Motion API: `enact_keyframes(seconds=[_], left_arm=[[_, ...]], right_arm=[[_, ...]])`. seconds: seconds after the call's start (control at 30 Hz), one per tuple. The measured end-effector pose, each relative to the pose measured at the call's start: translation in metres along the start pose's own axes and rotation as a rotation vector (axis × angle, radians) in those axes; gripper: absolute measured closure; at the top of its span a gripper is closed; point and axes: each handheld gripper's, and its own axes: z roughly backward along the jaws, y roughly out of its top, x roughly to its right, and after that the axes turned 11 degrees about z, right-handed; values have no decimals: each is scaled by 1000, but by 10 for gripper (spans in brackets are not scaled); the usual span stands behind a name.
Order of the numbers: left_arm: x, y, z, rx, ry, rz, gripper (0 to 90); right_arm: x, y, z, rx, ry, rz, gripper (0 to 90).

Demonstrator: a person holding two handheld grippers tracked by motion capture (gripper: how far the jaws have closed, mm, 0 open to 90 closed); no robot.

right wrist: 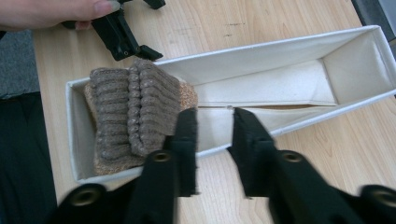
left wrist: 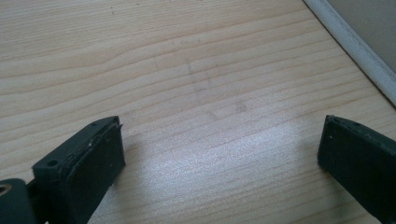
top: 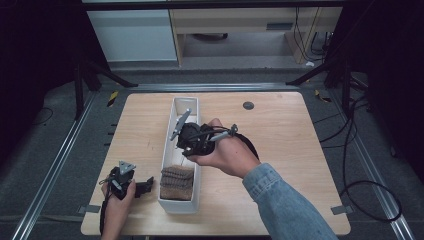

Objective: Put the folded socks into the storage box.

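High view: long narrow white fabric bin (top: pixel 183 112) lies lengthwise on the wooden table (top: pixel 280 150), left of centre, its near end close to the table's front edge. Brown knitted cloth, folded (top: pixel 177 182), sits in that near end, w/ the rest of the bin bare. Right gripper (top: pixel 192 140) hangs over the bin's middle, tipped down toward the cloth; the denim-sleeved forearm crosses in from the front-right. It looks lifted clear so the cloth stays put where it lies. Left gripper (top: pixel 131 184) rests near the table's front-left corner, just beside the bin's near end, prob. parked there ready to steady the wall. Left gripper view: jaws stand wide apart, nothing btwn them, only bare table (left wrist: pixel 196 84) below and a strip of the bin's white wall (left wrist: pixel 355 44) at upper right, so that tool is released. Right gripper view: right gripper (right wrist: pixel 212 140) has its jaws drawn close w/ a narrow gap, nothing pinched; they hang above the bin's long wall (right wrist: pixel 261 51), apart from the cloth (right wrist: pixel 133 109), which lies ribbed-side up against the bin's end wall w/ a coarser tan layer under it. So not grasping. The left gripper (right wrist: pixel 123 39) and a hand show past the bin's end.
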Motion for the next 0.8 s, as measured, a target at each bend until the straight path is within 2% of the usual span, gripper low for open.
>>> enact_keyframes(seconds=[0.17,0.47,0.6,0.8], left_arm=[[0,0,0,1,2,0,0],[0,0,0,-1,0,0,0],[0,0,0,1,1,0,0],[0,0,0,3,0,3,0]], right_arm=[[1,4,-9,17,25,-4,861],[-3,9,-20,23,58,-4,900],[-6,7,-29,17,94,-8,900],[-10,4,-37,19,118,-18,900]])
